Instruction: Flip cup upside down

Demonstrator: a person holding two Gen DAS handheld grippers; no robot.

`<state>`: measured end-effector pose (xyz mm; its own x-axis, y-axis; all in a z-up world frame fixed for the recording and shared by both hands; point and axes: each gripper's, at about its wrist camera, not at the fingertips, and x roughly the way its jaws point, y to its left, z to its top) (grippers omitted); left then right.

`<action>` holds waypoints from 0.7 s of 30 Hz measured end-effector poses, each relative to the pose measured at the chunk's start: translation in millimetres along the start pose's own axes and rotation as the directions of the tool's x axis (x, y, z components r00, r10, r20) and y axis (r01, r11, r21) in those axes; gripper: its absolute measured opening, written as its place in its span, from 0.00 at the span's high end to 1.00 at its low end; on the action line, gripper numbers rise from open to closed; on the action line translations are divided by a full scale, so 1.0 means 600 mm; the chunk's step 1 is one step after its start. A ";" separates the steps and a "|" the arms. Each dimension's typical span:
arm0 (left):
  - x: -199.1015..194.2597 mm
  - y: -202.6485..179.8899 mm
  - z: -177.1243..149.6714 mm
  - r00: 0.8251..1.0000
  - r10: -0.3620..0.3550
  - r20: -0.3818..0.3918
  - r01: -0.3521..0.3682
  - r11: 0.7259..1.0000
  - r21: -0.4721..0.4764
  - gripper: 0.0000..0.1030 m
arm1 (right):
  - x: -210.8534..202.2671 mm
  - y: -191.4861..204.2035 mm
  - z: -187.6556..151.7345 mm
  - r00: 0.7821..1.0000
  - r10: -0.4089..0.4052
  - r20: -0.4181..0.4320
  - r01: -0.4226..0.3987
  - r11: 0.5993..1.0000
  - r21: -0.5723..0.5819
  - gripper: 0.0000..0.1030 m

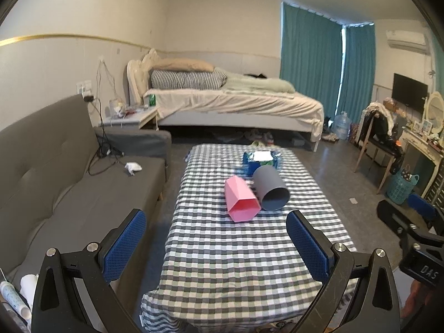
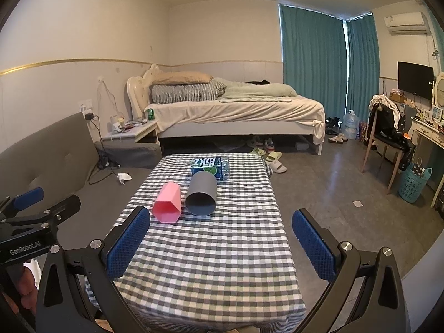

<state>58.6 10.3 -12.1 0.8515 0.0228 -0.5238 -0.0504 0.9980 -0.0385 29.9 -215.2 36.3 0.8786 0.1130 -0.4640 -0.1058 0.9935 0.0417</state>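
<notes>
While both cups are lying on their sides on the table [image 2: 211, 263], nothing is being gripped by either set of tongs. Left tongs [image 1: 216, 245]: being held spread wide at the near end of the table, blue pads facing each other with only checked cloth between them. Right tongs [image 2: 220, 241]: likewise being held wide apart and empty, over the near half of the table. Pink cup [image 2: 167, 205]: faceted, being shown on its side near the middle of the table, its open mouth turned toward the cameras. Grey cup [image 2: 201, 193]: round, also lying on its side, mouth toward the near end, just to the right of the pink cup; whether the two are touching cannot be told. Blue packet [image 2: 209, 166]: being seen flat at the far end of the table, right behind the grey cup. Grey sofa [image 1: 69, 188]: running along the left of the table. Bed [image 2: 236, 111]: standing against the far wall. Teal curtains [image 2: 313, 61]: hanging at the far right. Each set of tongs is being caught at the edge of the other's view.
</notes>
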 end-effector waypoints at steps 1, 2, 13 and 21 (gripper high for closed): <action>0.020 0.001 0.004 1.000 0.005 -0.023 -0.005 1.000 -0.006 0.00 | 0.012 -0.001 0.005 1.000 -0.001 -0.007 0.001 1.000 0.000 0.00; 0.034 0.003 0.006 0.999 0.008 -0.036 -0.008 1.000 -0.010 0.00 | 0.027 -0.002 0.011 1.000 0.003 -0.015 -0.003 1.000 0.000 0.00; 0.240 0.018 0.056 0.983 0.082 -0.165 -0.083 0.997 0.000 0.00 | 0.278 -0.018 0.140 0.985 0.089 -0.147 -0.102 0.991 -0.083 0.00; 0.368 0.029 0.117 0.978 0.109 -0.176 -0.103 0.994 0.043 0.00 | 0.518 -0.017 0.201 0.922 0.171 -0.348 -0.314 0.855 -0.412 0.00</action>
<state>282.1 37.1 -68.7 0.7358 0.1203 -0.6664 -0.1150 0.9920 0.0521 360.1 -188.8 -1.8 0.6297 0.2696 -0.7286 -0.5586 0.8089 -0.1834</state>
